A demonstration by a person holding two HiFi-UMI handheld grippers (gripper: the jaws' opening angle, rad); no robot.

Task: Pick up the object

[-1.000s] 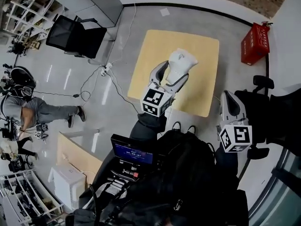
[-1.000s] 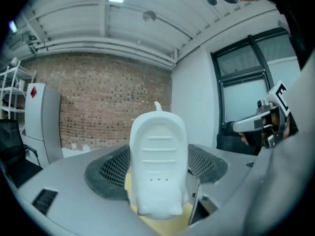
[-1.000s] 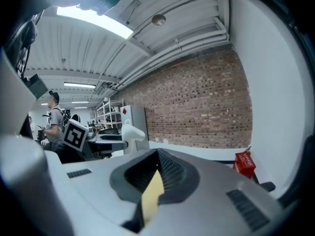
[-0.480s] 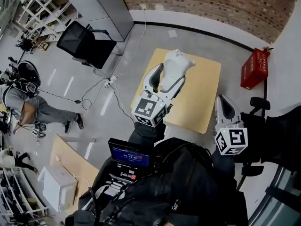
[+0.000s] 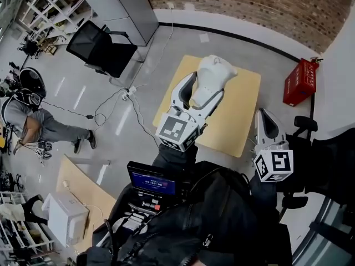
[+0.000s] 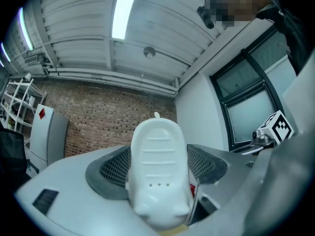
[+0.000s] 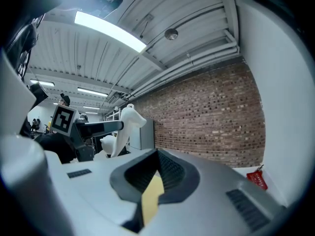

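The object is a white moulded plastic piece (image 5: 216,71) with a ridged face and small holes (image 6: 158,166). My left gripper (image 5: 204,92) is shut on it, one mesh pad on each side, and holds it up in the air over the yellow table (image 5: 238,115). In the right gripper view the same white piece (image 7: 129,119) shows at the left, clamped in the left gripper. My right gripper (image 5: 267,125) hangs by the table's right edge, its jaws shut with nothing between them (image 7: 156,173).
A red crate (image 5: 299,82) stands on the floor right of the table. A black office chair (image 5: 100,49) and loose cables (image 5: 119,101) lie to the left. A person (image 5: 33,121) is at the far left. A small screen (image 5: 152,182) sits just below the left gripper.
The head view has tilted up toward the brick wall. The left gripper keeps its hold on the white piece, which now shows over the table's far edge. The right gripper has barely shifted.
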